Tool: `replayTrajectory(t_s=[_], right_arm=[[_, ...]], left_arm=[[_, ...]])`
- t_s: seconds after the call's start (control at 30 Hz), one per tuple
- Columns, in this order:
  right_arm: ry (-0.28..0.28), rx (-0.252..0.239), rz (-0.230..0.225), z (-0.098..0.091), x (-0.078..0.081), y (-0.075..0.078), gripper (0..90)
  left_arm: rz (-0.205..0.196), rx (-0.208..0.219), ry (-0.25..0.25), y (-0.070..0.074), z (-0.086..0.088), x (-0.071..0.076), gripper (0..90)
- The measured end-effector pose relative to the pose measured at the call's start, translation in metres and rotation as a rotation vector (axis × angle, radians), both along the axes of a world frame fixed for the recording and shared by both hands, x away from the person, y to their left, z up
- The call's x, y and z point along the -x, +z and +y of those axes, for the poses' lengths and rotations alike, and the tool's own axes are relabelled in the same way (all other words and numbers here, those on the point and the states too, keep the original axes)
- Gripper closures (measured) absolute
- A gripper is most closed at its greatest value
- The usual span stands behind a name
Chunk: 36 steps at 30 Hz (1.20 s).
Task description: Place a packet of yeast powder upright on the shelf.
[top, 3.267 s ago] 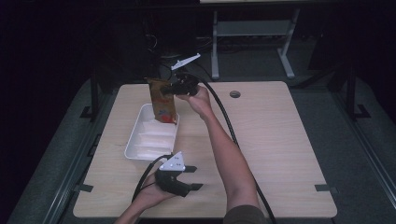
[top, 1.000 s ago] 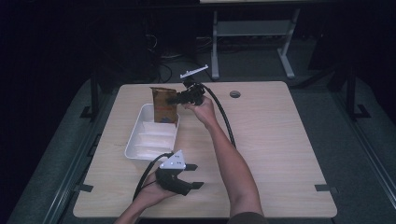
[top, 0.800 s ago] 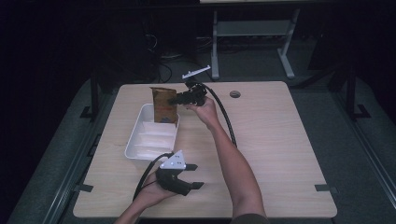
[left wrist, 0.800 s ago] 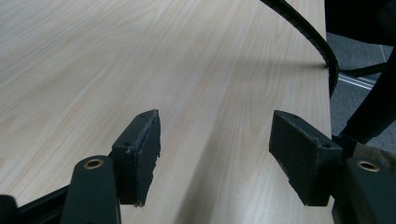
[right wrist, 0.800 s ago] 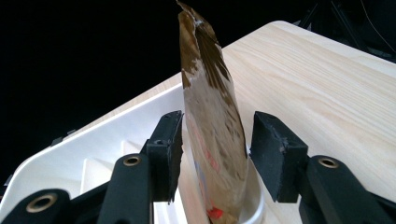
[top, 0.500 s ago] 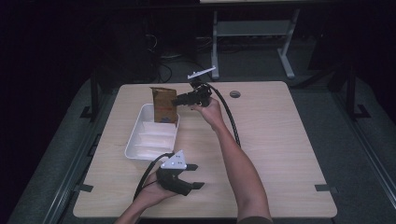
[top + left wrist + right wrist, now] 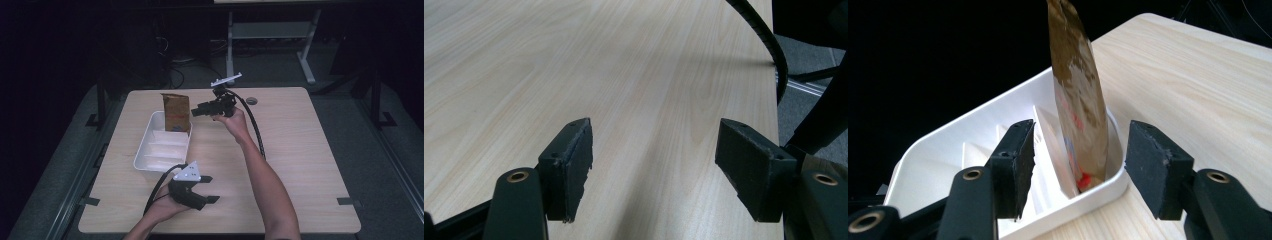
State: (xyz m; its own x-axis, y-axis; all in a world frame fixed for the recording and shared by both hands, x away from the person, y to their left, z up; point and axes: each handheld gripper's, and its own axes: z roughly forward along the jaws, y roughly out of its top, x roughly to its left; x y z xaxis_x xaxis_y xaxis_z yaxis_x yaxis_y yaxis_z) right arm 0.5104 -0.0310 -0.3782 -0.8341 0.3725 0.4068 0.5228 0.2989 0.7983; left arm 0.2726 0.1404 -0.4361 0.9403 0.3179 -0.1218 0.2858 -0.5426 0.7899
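A brown paper pouch (image 7: 176,112) stands upright in the far end of the white ribbed tray (image 7: 148,162). In the right gripper view the pouch (image 7: 1080,100) leans against the tray's end wall (image 7: 948,135). My right gripper (image 7: 195,111) hovers just right of the pouch, pointing at it. Its jaws have just been opening, and nothing sits between its pads (image 7: 1157,167). My left gripper (image 7: 212,189) rests near the table's front edge, its jaws (image 7: 654,165) also just opening over bare wood.
The tray lies on the left half of the wooden table (image 7: 300,150). A round cable hole (image 7: 251,100) sits at the far edge. The right gripper's black cable (image 7: 255,130) trails along the forearm. A metal frame (image 7: 270,35) stands behind the table.
The right gripper let go of the pouch and drew back to the right, its jaws widening. The pouch went from tilted to upright in the tray. The left hand stayed put.
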Motion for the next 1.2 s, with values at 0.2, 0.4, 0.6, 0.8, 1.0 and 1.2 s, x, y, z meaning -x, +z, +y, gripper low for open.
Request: replayTrajectory(t_s=[0.2, 0.4, 0.6, 0.8, 1.0, 1.2], right_arm=[[-0.003, 0.004, 0.012, -0.013, 0.008, -0.003, 43.2], [-0.013, 0.001, 0.015, -0.029, 0.015, -0.004, 41.9], [-0.022, -0.002, 0.019, -0.044, 0.023, -0.005, 41.3], [-0.024, 0.01, 0.024, -0.061, 0.033, -0.003, 39.4], [-0.045, -0.004, 0.011, -0.077, 0.042, -0.002, 39.4], [-0.045, -0.007, 0.022, -0.087, 0.049, -0.003, 38.2]], left_arm=[[0.0, -0.002, -0.003, 0.0, -0.002, 0.0, 30.2], [-0.004, 0.003, 0.005, 0.0, 0.0, 0.0, 29.9], [0.0, 0.0, 0.005, 0.0, 0.0, -0.001, 29.9], [0.0, -0.002, 0.005, -0.001, 0.0, -0.001, 29.7], [0.005, -0.006, 0.001, -0.002, -0.001, -0.001, 29.7], [0.006, -0.006, 0.002, -0.002, 0.0, -0.001, 29.6]])
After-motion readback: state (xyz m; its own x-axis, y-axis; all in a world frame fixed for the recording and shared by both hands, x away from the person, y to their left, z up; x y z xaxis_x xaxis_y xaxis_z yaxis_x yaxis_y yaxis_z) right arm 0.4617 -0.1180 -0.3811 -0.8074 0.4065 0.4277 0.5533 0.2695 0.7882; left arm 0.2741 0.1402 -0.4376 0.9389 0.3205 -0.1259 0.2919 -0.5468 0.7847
